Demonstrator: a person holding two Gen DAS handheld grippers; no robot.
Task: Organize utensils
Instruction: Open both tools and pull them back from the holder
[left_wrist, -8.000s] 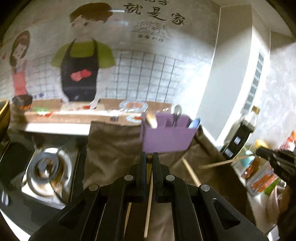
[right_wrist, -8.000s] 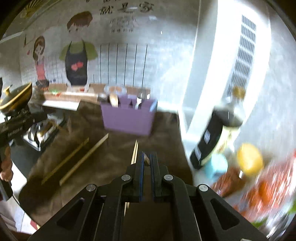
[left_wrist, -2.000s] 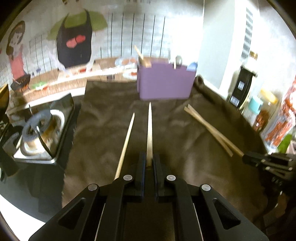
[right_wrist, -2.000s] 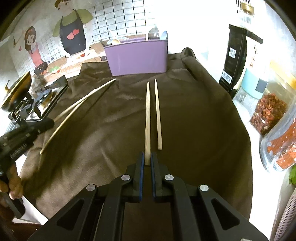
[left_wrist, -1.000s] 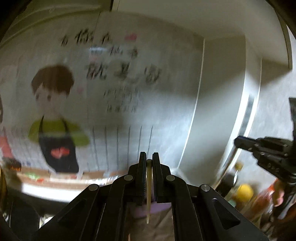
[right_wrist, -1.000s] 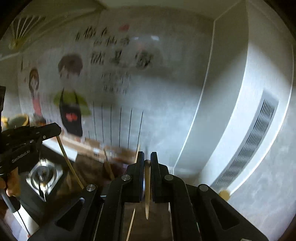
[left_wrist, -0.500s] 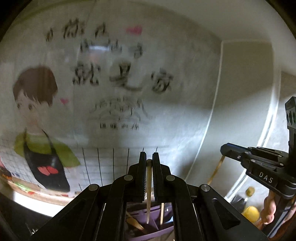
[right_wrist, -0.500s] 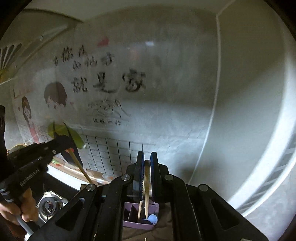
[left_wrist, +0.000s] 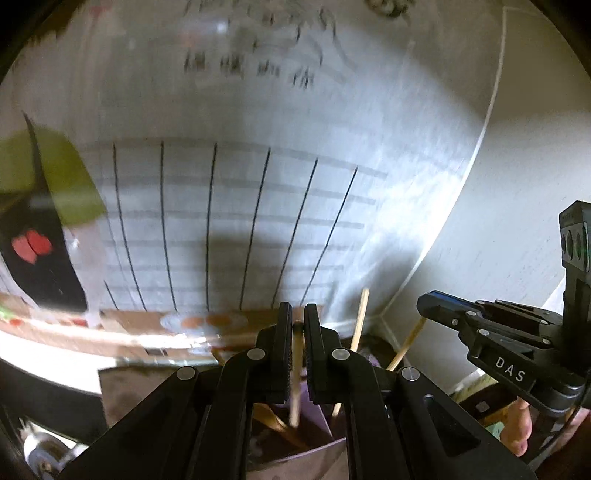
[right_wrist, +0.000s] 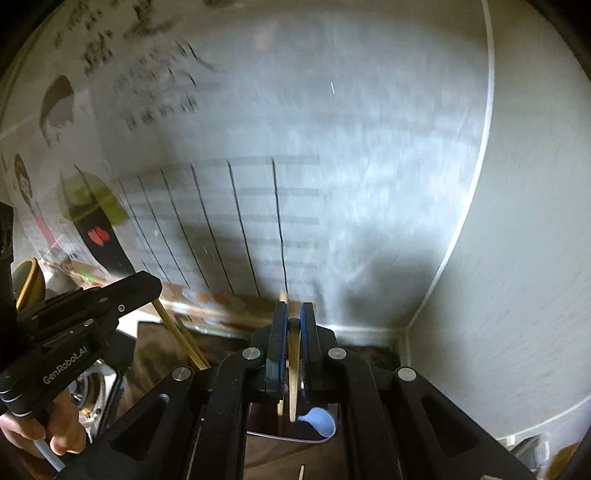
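Left wrist view: left gripper (left_wrist: 297, 325) clamped on a chopstick (left_wrist: 295, 373), tip over the purple holder (left_wrist: 317, 454). Right gripper (right_wrist: 293, 317) likewise clamped on its chopstick (right_wrist: 293, 373) above same holder, blue spoon (right_wrist: 319, 419) inside. Est. both near drop-in, not yet released; one more chopstick (right_wrist: 302, 470) on surface.

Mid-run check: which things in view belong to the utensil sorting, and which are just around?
Job:
- left gripper shut on a chopstick
- right gripper shut on a second chopstick
- purple holder

Just around:
- blue spoon
- wall poster
- stove burner
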